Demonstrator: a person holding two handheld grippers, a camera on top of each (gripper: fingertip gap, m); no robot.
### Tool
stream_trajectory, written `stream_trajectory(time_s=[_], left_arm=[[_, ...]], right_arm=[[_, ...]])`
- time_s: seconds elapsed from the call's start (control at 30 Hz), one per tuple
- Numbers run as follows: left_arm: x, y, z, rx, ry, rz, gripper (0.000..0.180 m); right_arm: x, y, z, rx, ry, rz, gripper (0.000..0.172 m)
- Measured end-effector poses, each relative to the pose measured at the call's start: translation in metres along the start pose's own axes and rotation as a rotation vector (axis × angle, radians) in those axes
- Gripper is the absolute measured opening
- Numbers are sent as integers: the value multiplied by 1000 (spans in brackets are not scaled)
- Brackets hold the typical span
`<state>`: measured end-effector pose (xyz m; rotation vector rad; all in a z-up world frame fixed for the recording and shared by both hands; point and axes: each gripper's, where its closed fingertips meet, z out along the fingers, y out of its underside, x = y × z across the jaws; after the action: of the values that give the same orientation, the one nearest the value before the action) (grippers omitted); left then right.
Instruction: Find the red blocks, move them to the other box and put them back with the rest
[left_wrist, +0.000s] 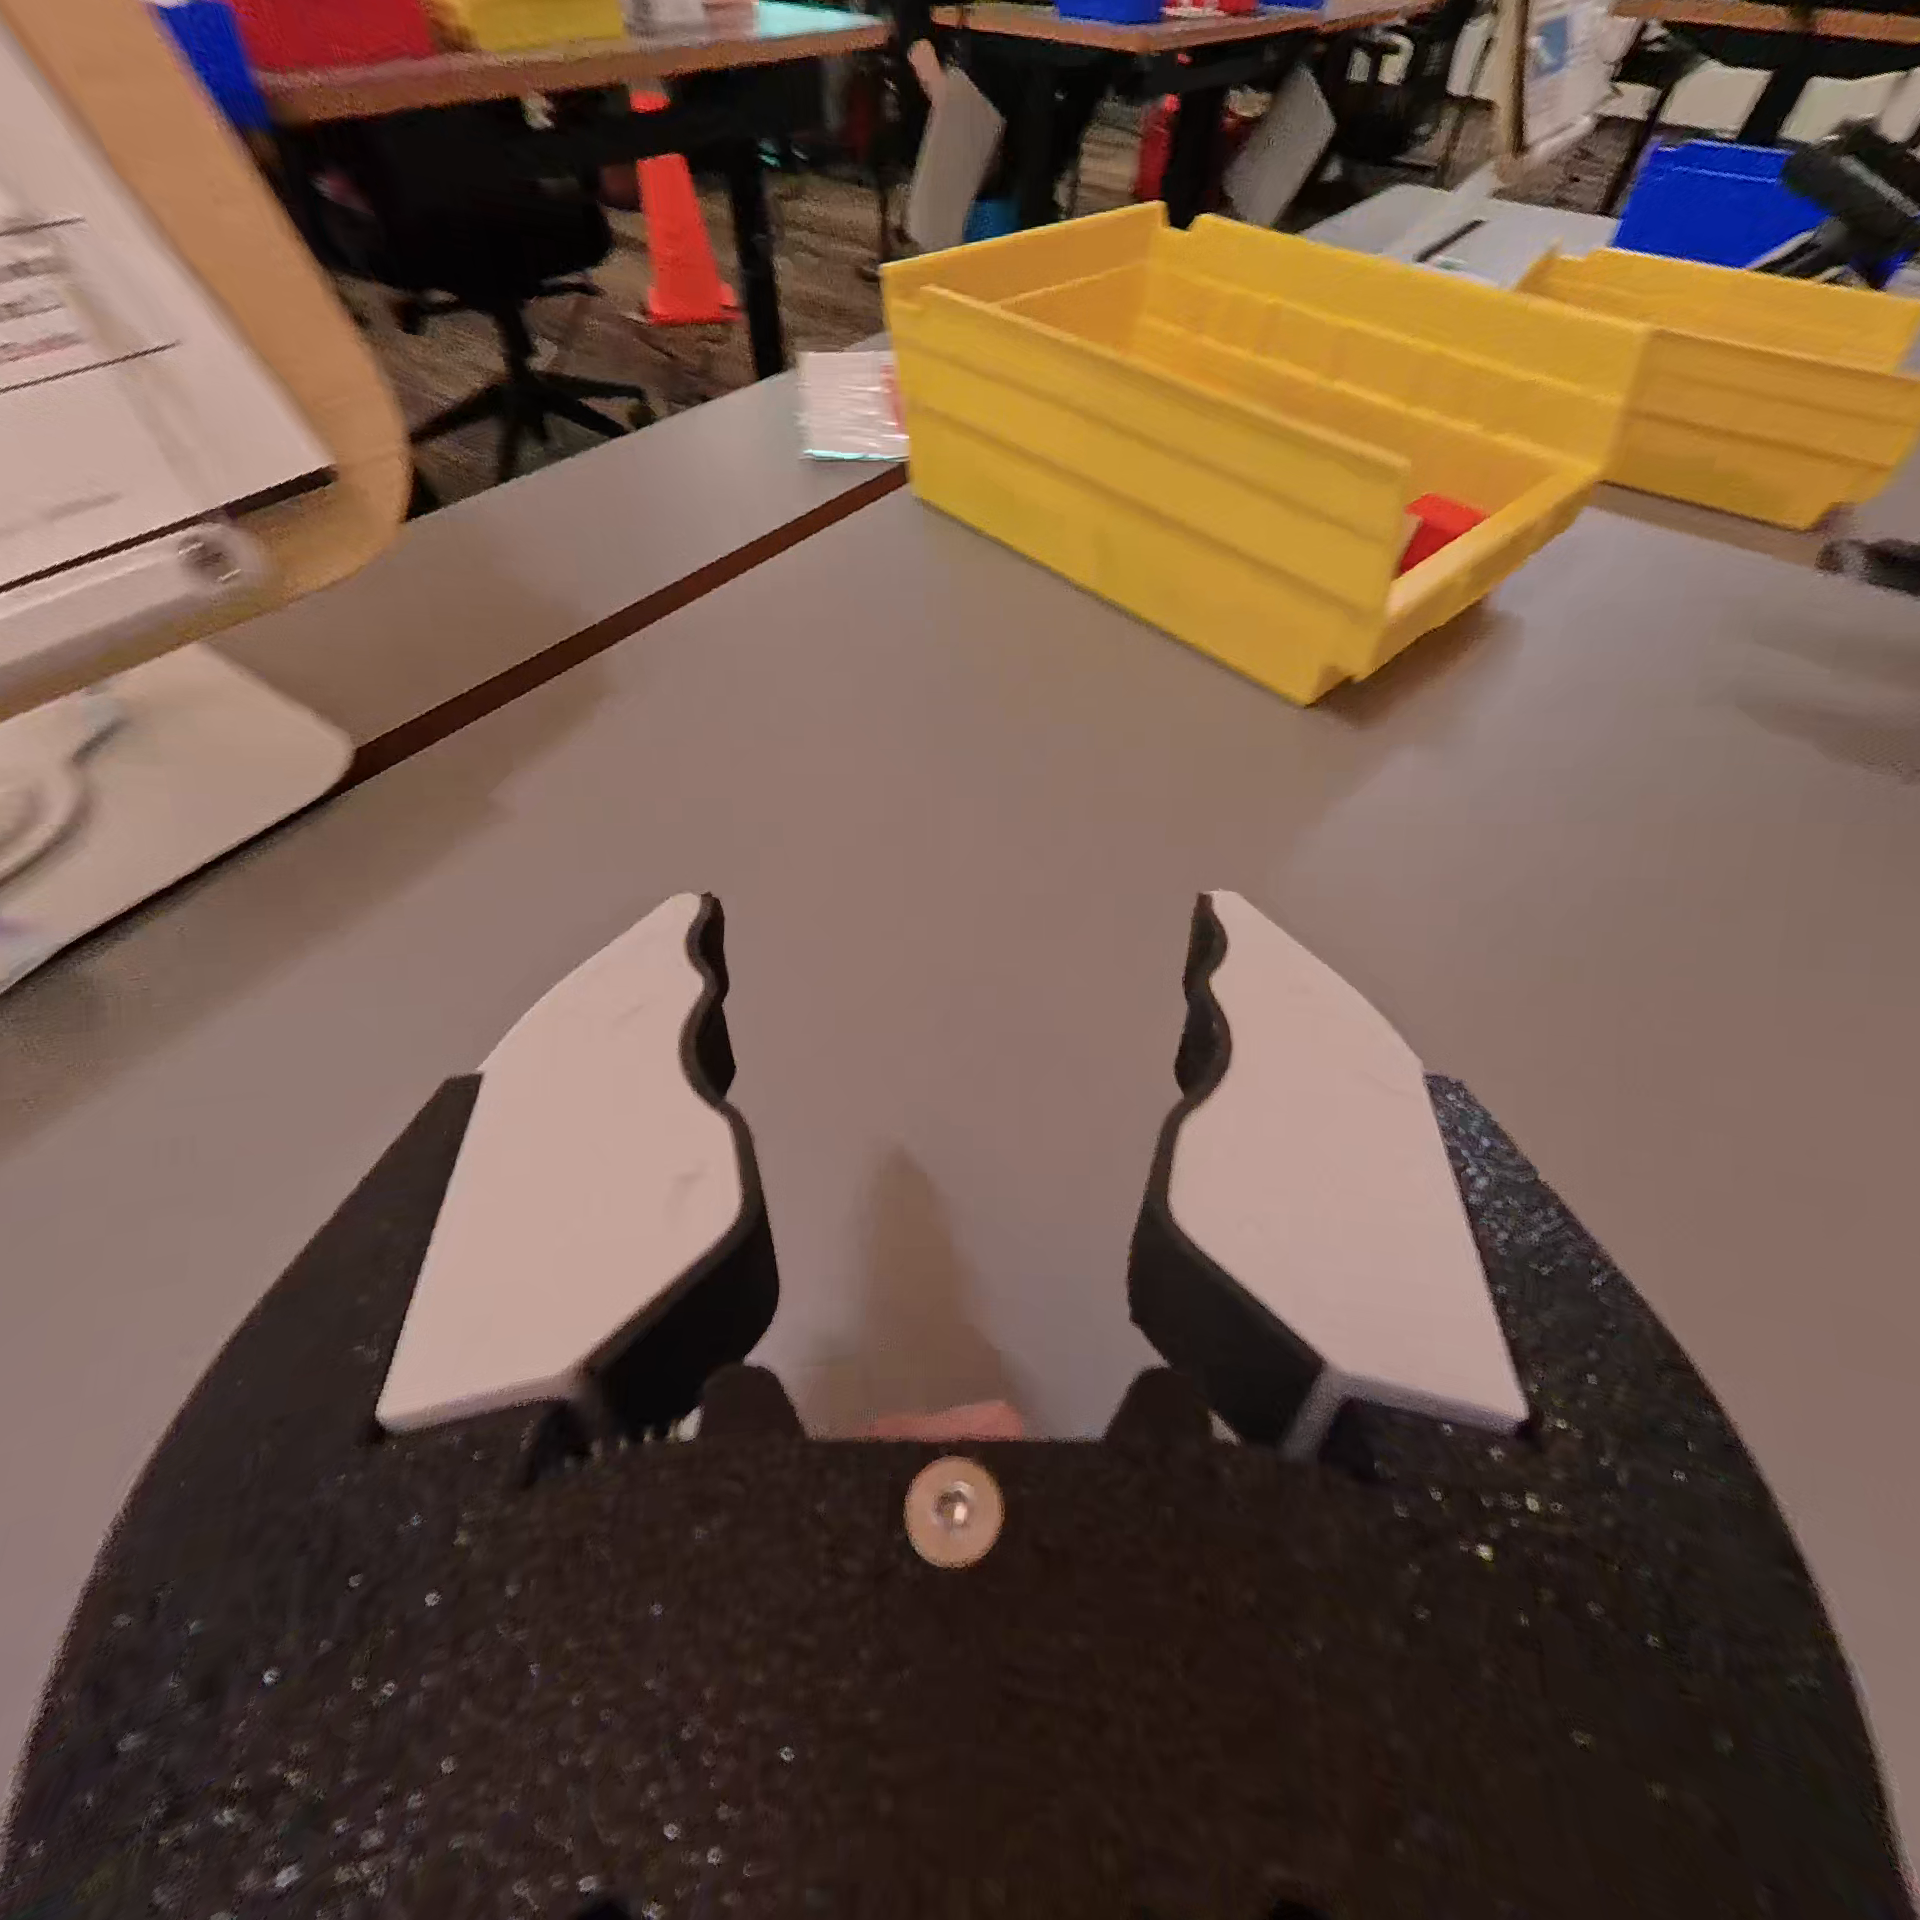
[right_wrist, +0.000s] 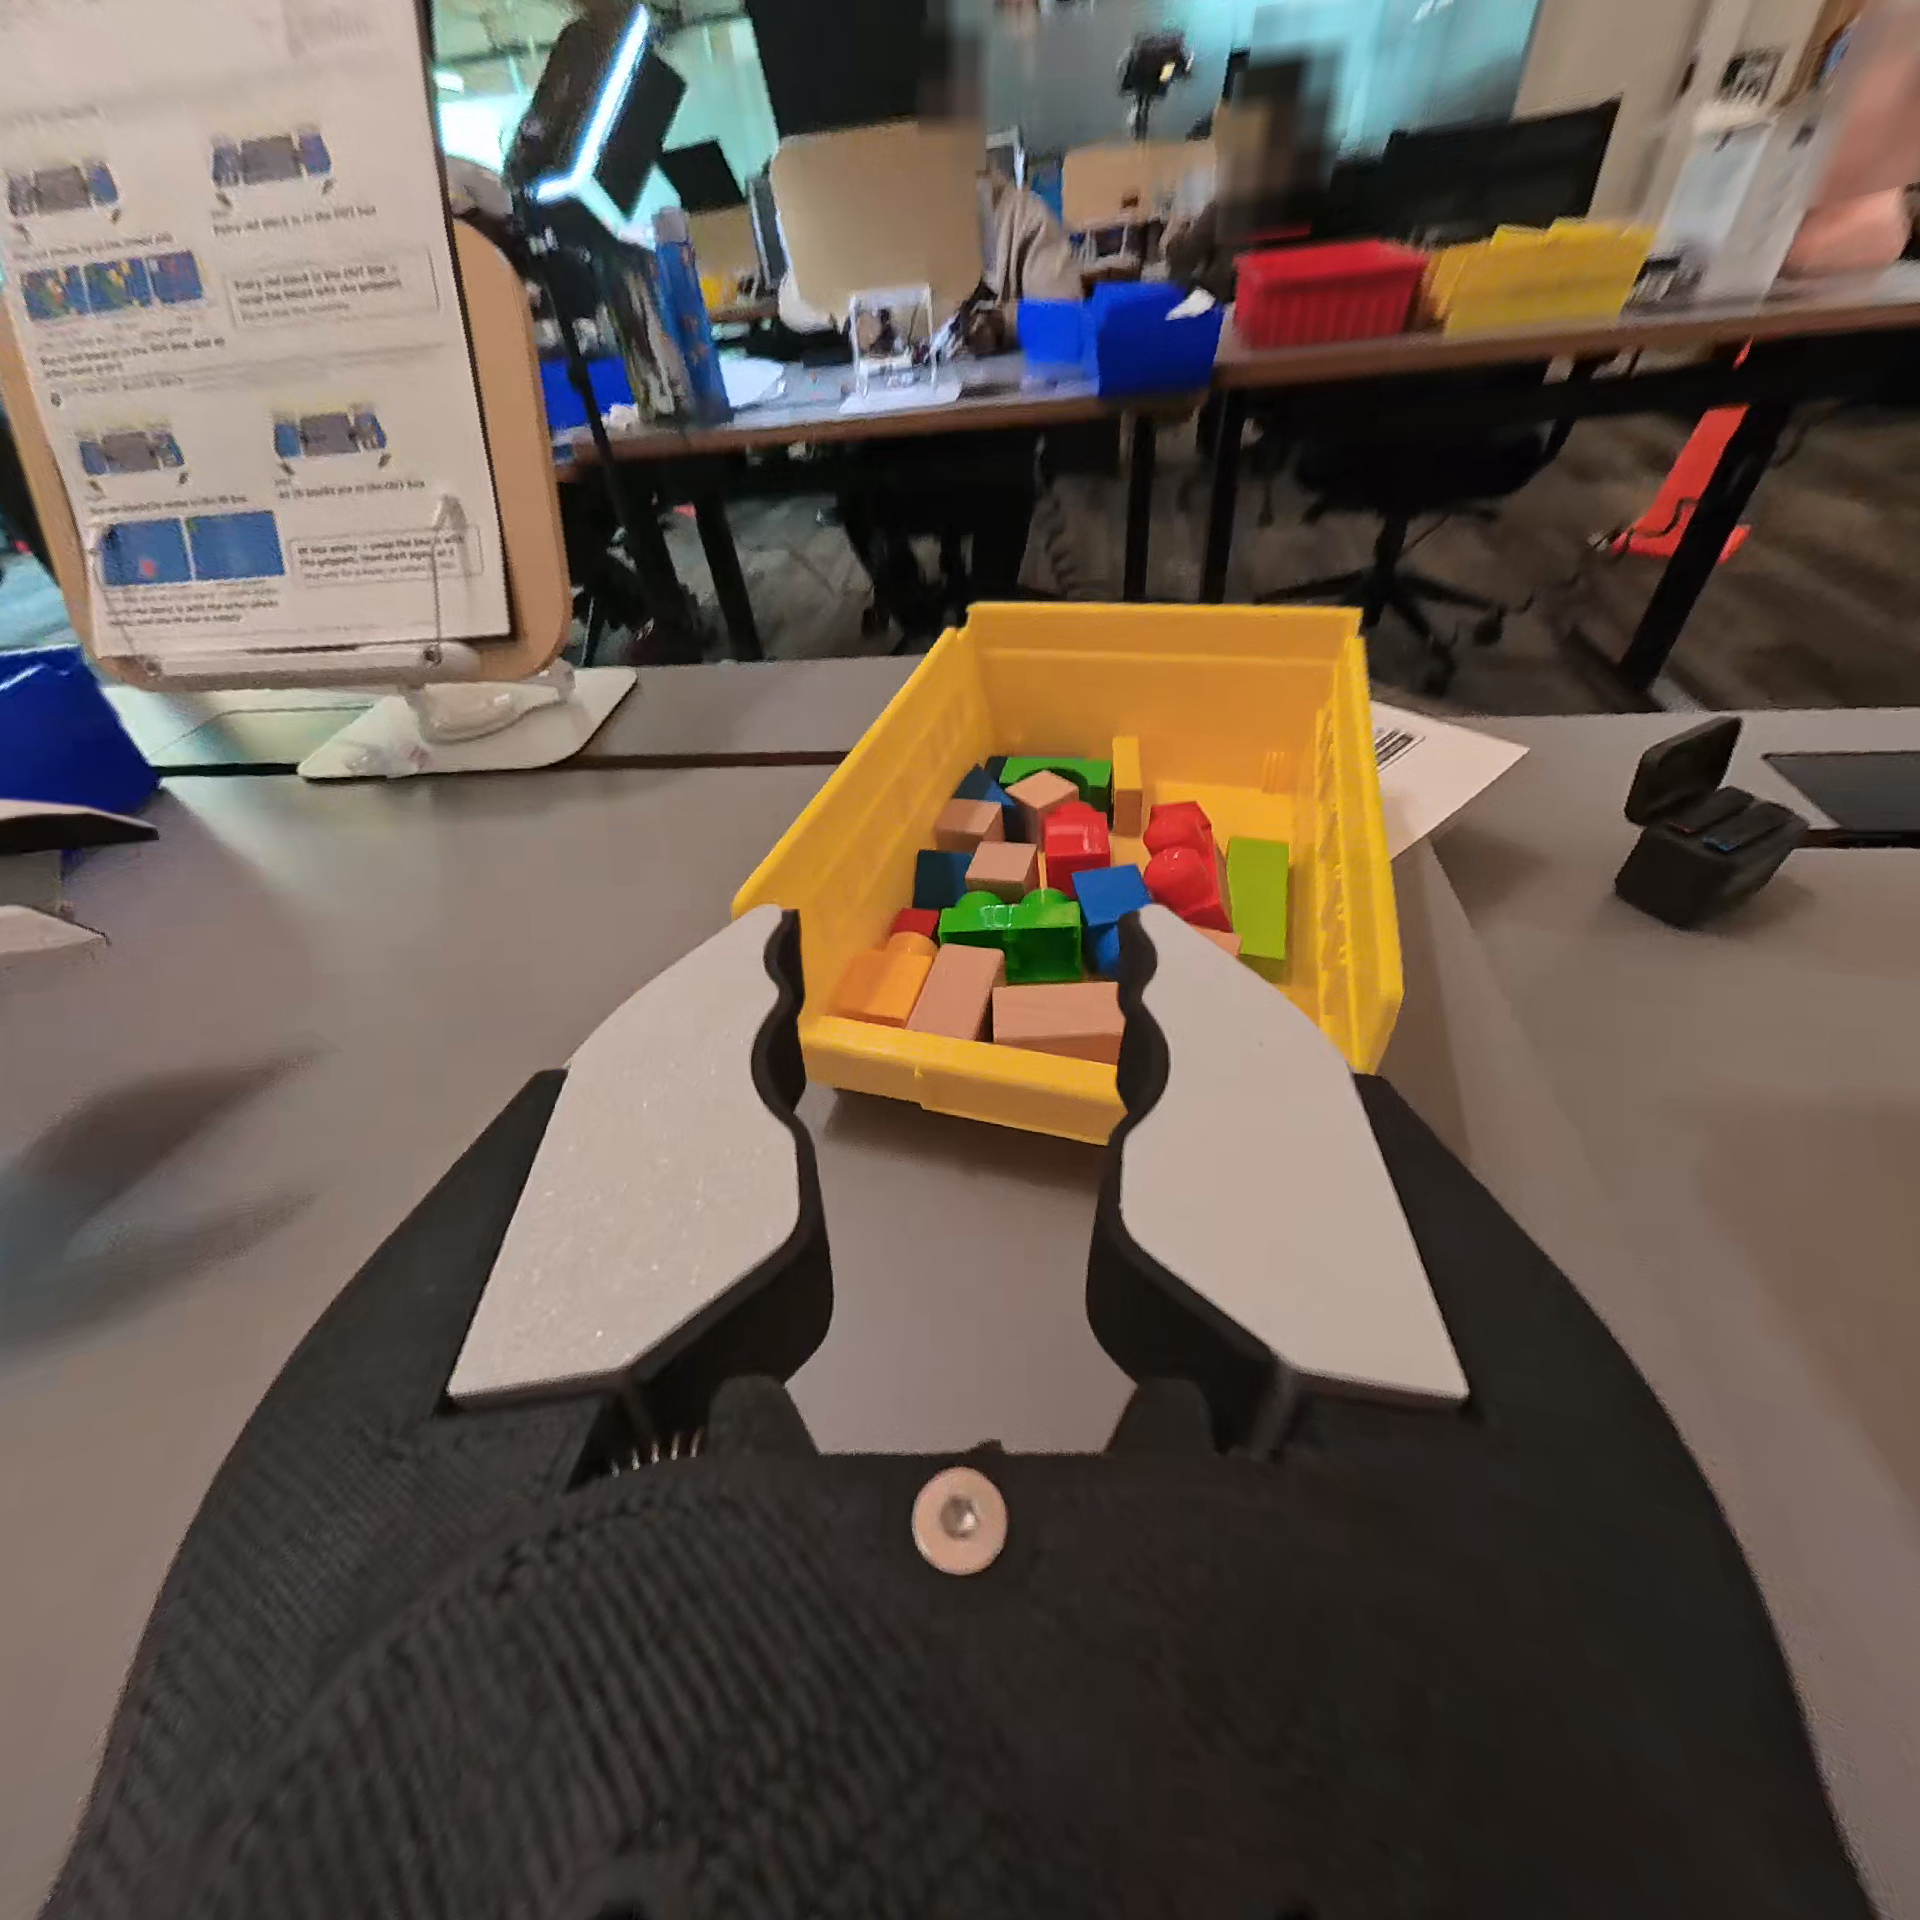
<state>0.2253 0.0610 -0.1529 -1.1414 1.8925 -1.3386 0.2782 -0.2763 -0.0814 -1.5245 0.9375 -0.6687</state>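
In the right wrist view a yellow bin (right_wrist: 1351, 862) holds several blocks: red ones (right_wrist: 1075, 842) (right_wrist: 1184, 873), green, blue, orange and plain wood. My right gripper (right_wrist: 961, 925) is open and empty, hovering just before the bin's near rim. In the left wrist view my left gripper (left_wrist: 956, 909) is open and empty above the bare grey table (left_wrist: 935, 748). Ahead of it to the right stands another yellow bin (left_wrist: 1143, 488) with a red block (left_wrist: 1439, 530) at its near end.
A further yellow bin (left_wrist: 1756, 416) stands behind the one in the left wrist view. A paper on a white stand (right_wrist: 270, 343) is at the table's far left. A black case (right_wrist: 1704, 831) and a white sheet (right_wrist: 1444, 769) lie right of the block bin.
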Motion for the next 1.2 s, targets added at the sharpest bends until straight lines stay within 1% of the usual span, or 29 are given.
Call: stream_trajectory(time_s=[0.07,0.2,0.3,0.4,0.47,0.63,0.67,0.77,0.87,1.03,1.1,1.17,1.2], left_arm=[[22,-23,17,-36,64,-25,84],[59,-67,53,-98,168,-116,85],[78,-85,87,-199,207,-128,85],[84,-99,128,-295,188,-123,85],[89,-105,158,-369,203,-150,86],[85,-101,229,-585,110,-243,89],[81,-98,241,-620,82,-245,91],[67,-84,267,-724,-10,-290,90],[55,-69,283,-797,-87,-346,82],[53,-43,300,-915,-144,-382,73],[49,-31,305,-946,-186,-374,59],[45,-26,310,-935,-200,-371,54],[44,-26,312,-926,-206,-393,43]], right_arm=[[0,1,-2,25,24,-30,59],[3,8,-1,27,59,-79,62],[3,10,-5,16,61,-111,63],[6,10,-14,22,82,-148,63],[11,11,-20,21,108,-149,63],[13,16,-31,17,102,-153,62],[16,17,-34,19,108,-150,62],[20,24,-39,13,99,-129,60],[30,32,-45,5,116,-90,59],[34,39,-52,-6,116,-71,58],[35,41,-54,-10,116,-73,58],[37,43,-56,-12,120,-68,58],[39,45,-57,-16,123,-63,58]])
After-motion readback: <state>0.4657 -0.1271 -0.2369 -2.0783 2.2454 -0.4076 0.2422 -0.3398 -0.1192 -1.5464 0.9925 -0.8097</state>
